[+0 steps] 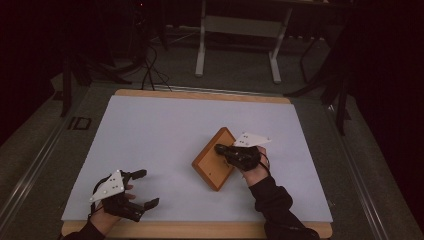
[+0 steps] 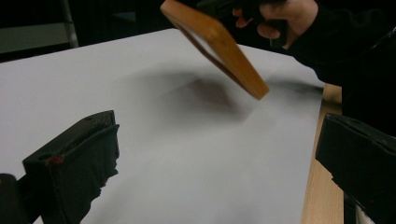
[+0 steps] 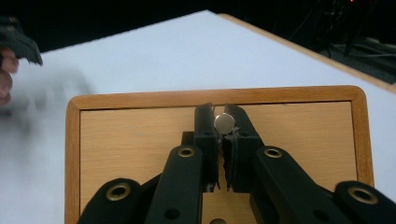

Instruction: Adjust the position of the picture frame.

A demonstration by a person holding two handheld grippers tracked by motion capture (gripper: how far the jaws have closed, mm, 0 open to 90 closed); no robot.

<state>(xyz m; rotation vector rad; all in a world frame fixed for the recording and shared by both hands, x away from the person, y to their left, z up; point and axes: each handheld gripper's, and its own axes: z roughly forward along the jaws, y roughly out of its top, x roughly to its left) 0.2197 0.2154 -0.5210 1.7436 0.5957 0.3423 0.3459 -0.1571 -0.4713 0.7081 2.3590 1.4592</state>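
At the near-left corner of the white surface (image 1: 165,125), the left gripper (image 1: 145,189) rests low with its 2 jaws spread wide apart and nothing between them; in the left gripper view the black pads (image 2: 88,158) frame bare sheet. Right of centre, the wooden box (image 1: 215,159) hangs tilted above the surface, lifted clear with its shadow beneath it, as the left gripper view shows (image 2: 219,44). The right gripper (image 1: 221,148) is clamped on the small metal knob (image 3: 224,122) at the middle of the box's framed panel (image 3: 140,140), jaws nearly together around it. The box looks rigid and solid, probably of moderate weight, with a smooth varnished finish that could slide on the sheet. A grip on 1 small round knob is narrow, so the box may swing or rotate about it; a steadier hold would be across the raised rim (image 3: 215,95) or along a long edge, with the left gripper supporting the low corner
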